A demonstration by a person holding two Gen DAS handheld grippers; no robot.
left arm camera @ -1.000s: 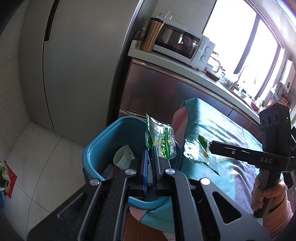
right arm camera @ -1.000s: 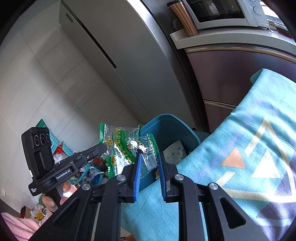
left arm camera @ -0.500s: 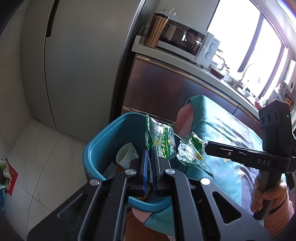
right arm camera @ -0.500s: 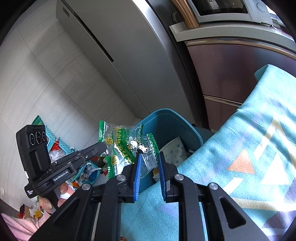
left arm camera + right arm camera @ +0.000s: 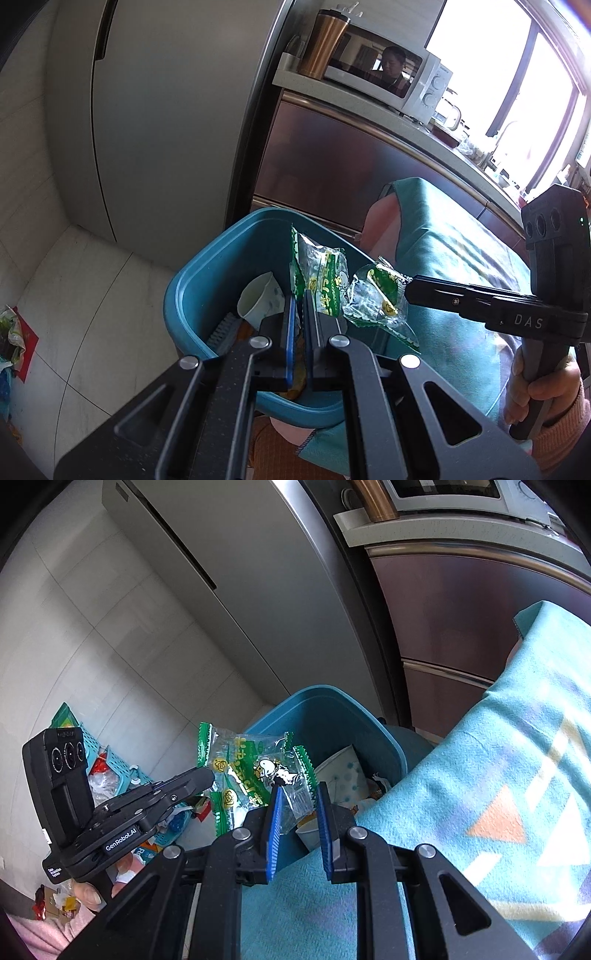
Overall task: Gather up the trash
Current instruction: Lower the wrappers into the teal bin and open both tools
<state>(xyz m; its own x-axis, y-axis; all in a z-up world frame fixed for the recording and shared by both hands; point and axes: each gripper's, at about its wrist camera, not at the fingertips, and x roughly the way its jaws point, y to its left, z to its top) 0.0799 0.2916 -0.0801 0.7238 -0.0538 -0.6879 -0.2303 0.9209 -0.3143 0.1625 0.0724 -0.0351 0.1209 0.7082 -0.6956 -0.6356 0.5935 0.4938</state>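
Two hand-held grippers each carry a snack wrapper above a blue bin (image 5: 207,280) on a kitchen floor. The left gripper (image 5: 300,295) has its fingers pressed almost fully together on a clear green-edged wrapper (image 5: 325,280), which stands up over the bin's right side. The right gripper (image 5: 298,794) has its blue-padded fingers (image 5: 271,834) drawn in to a narrow gap, pinching a crumpled clear wrapper (image 5: 291,779) with green edges just above the bin's near rim; in the left wrist view this wrapper sits just right of the other. Inside the bin lies a white paper cup (image 5: 258,302) tipped on its side. A teal patterned cloth (image 5: 498,794) covers the surface to the bin's right. Beyond stand a grey refrigerator (image 5: 155,110) and a counter (image 5: 413,129) with a microwave (image 5: 388,81) and a copper tumbler (image 5: 325,44).
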